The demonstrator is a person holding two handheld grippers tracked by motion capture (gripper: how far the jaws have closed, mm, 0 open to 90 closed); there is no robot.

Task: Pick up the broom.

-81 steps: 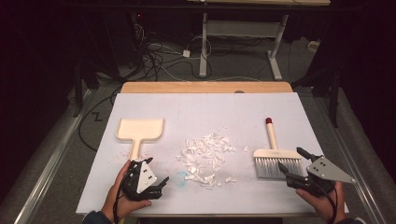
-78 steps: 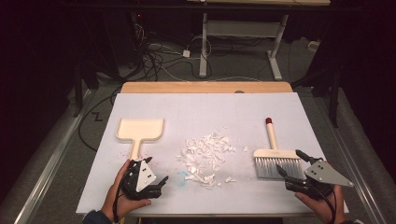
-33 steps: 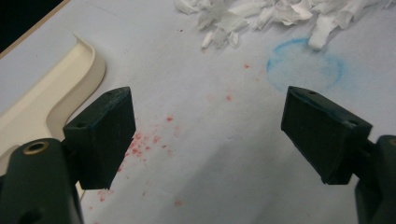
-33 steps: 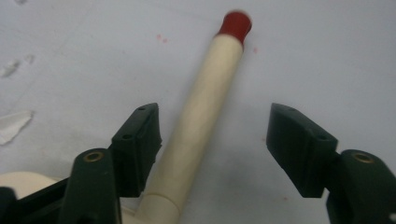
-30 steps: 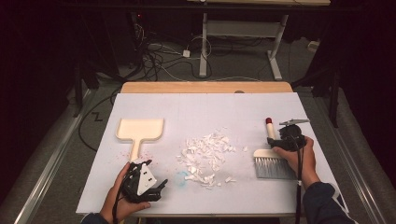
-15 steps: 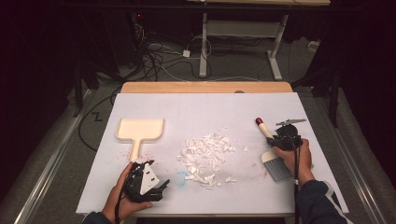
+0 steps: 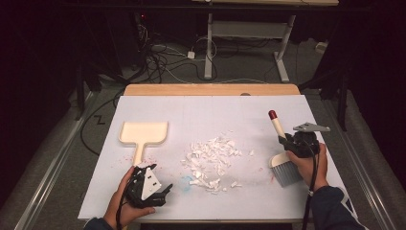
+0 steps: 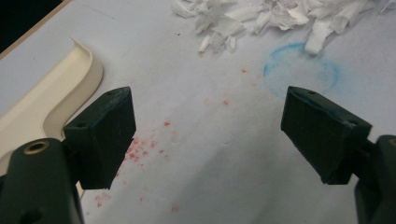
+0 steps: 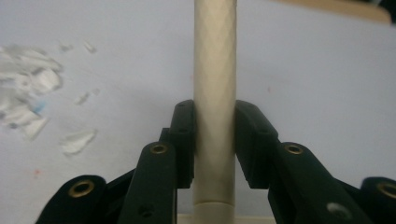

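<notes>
A brush with a cream handle, a red tip and grey bristles is at the right of the white table cover. My right gripper is shut on the handle, with both pads pressed on it, and the brush tilts with its tip toward the far left. A pile of white paper scraps lies in the middle. A cream dustpan lies flat at the left. My left gripper rests near the front edge just behind the pan's handle, jaws wide open over bare sheet.
A faint blue ring and red specks mark the sheet near the left gripper. A wooden strip runs along the table's far edge. A few stray scraps lie left of the brush.
The right gripper came from the front right corner to the brush handle, shut on it and raised it, swinging the brush so it tilts. The left hand stayed put.
</notes>
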